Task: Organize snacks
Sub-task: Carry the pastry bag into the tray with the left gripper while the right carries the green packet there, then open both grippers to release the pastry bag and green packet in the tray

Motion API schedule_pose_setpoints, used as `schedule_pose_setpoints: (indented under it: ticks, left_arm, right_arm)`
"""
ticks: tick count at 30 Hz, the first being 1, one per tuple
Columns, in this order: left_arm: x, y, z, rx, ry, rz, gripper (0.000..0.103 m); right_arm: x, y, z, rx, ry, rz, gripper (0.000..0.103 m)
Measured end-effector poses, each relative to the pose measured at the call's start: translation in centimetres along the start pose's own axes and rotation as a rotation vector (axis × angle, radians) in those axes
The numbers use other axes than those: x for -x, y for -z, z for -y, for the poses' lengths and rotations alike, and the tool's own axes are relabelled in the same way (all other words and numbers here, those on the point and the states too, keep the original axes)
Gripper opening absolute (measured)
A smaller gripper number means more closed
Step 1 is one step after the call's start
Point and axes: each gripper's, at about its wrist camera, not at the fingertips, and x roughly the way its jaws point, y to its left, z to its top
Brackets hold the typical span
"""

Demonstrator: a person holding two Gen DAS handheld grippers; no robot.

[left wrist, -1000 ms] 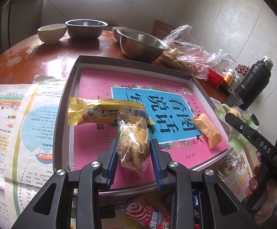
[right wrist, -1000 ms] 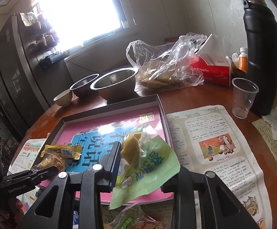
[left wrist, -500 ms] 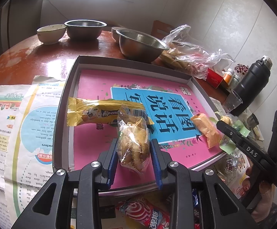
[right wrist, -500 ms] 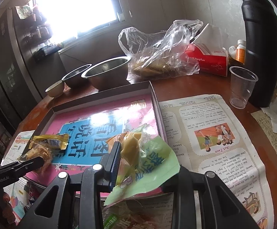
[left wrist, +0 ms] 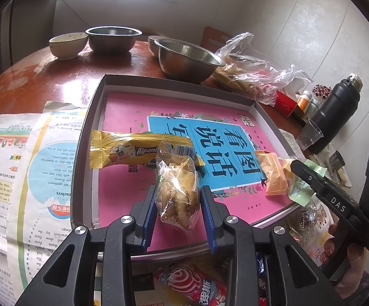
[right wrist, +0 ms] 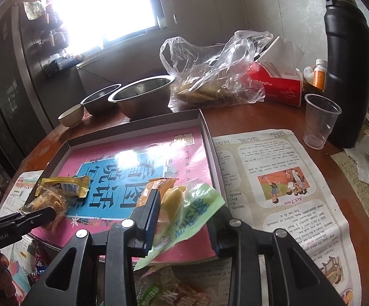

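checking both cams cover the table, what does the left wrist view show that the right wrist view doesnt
Only the left wrist view: a red swirl packet below the tray's near edge.
Only the right wrist view: the picture newspaper page right of the tray.
Both: the tray, the yellow Alpenliebe bar, the left gripper shut on a clear bag of pastries, and the right gripper holding a green packet.

The right gripper [left wrist: 292,164] with its green packet [right wrist: 197,211] has come in from 3 o'clock over the tray [right wrist: 133,130] edge, next to the orange packet [left wrist: 273,176]. In its own view the tray has slid toward 12 o'clock and the orange packet [right wrist: 159,185] now shows behind the left finger [right wrist: 150,211].
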Motion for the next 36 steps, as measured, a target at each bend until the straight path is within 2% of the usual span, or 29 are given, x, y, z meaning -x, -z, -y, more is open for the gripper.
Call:
schedule_pose_setpoints:
  ticks: [8, 9, 10, 12, 36]
  left_arm:
    - [0.5, -0.2, -0.2, 0.006, -0.004, 0.015, 0.038]
    - [0.6, -0.2, -0.2, 0.003, -0.014, 0.02, 0.041]
    - [0.7, -0.2, -0.2, 0.001, -0.03, 0.025, 0.052]
    - [0.8, -0.2, -0.5, 0.01, -0.035, 0.03, 0.057]
    - [3.9, -0.5, 0.0, -0.004, -0.017, 0.073, 0.063]
  right_arm:
    - [0.7, 0.1, 0.3, -0.012, -0.003, 0.008, 0.042]
    - [0.8, 0.1, 0.3, -0.012, -0.002, 0.009, 0.043]
    - [0.9, 0.1, 0.3, -0.013, -0.002, 0.011, 0.043]
    - [1.1, 0.2, 0.4, -0.014, -0.002, 0.014, 0.043]
    - [2.7, 0.7, -0.1, 0.003, -0.001, 0.031, 0.047]
